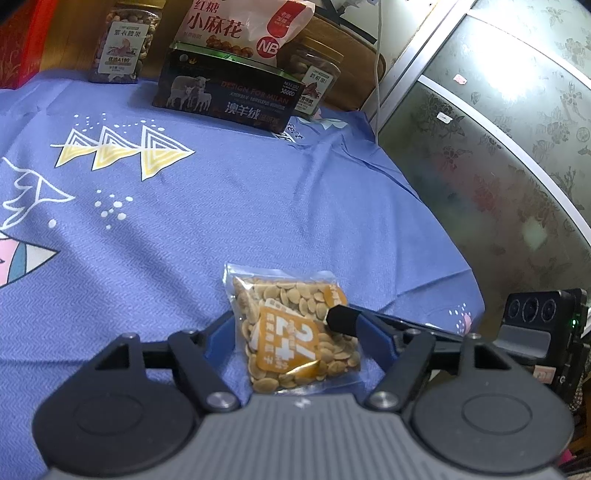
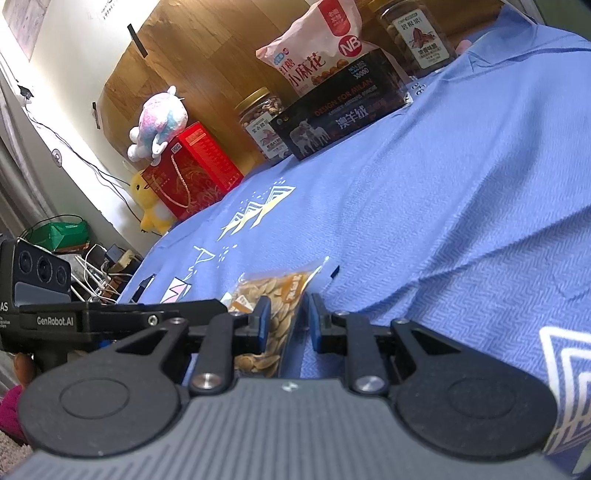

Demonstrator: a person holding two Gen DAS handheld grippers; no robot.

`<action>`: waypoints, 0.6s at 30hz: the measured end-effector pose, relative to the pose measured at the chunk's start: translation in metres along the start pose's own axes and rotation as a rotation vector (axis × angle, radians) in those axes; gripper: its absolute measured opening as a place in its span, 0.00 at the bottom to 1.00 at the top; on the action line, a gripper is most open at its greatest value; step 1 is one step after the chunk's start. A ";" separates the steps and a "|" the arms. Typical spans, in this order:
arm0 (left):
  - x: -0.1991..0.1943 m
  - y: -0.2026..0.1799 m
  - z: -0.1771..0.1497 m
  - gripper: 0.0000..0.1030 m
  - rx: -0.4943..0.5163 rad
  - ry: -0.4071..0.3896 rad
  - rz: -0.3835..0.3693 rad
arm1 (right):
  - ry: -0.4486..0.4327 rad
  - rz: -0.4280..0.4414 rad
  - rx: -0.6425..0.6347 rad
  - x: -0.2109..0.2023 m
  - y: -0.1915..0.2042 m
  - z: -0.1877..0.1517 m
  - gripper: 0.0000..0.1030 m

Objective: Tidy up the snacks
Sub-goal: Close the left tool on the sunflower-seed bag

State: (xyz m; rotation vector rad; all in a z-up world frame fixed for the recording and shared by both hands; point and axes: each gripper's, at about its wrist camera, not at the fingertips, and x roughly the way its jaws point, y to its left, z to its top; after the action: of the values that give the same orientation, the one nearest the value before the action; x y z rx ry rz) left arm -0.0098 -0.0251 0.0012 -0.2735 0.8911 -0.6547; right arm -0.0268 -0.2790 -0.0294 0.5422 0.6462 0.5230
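Note:
A clear packet of seeds with an orange label [image 1: 295,328] lies on the blue tablecloth [image 1: 184,229]. My left gripper [image 1: 291,332] is open, its fingers either side of the packet. The black tip of the right gripper's finger [image 1: 341,318] rests on the packet's right edge. In the right wrist view my right gripper [image 2: 286,319] has its blue pads closed in around the packet's [image 2: 273,295] near end with a small gap left. At the table's back stands a dark box [image 1: 229,92] with a pink snack bag [image 1: 240,26] in it.
Two nut jars [image 1: 125,40] [image 1: 317,79] flank the box. A red gift box [image 2: 192,170] with plush toys stands at the far left. A glass cabinet door [image 1: 498,147] is on the right. The table edge [image 1: 461,258] falls away beside the packet.

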 end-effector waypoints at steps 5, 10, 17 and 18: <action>-0.001 -0.002 -0.002 0.70 0.008 -0.002 0.006 | 0.000 -0.016 -0.047 -0.001 0.005 -0.002 0.24; -0.001 -0.002 -0.003 0.70 0.009 -0.003 0.005 | -0.003 -0.018 -0.070 0.000 0.007 -0.003 0.24; -0.001 -0.002 -0.005 0.69 0.011 -0.009 0.003 | 0.003 -0.011 -0.093 0.000 0.006 -0.001 0.24; -0.001 -0.002 -0.005 0.68 0.012 -0.011 0.005 | 0.002 -0.011 -0.094 0.000 0.006 -0.002 0.24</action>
State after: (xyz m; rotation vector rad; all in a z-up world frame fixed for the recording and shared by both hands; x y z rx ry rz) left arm -0.0151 -0.0256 -0.0002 -0.2638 0.8772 -0.6533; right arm -0.0294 -0.2739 -0.0269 0.4490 0.6233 0.5412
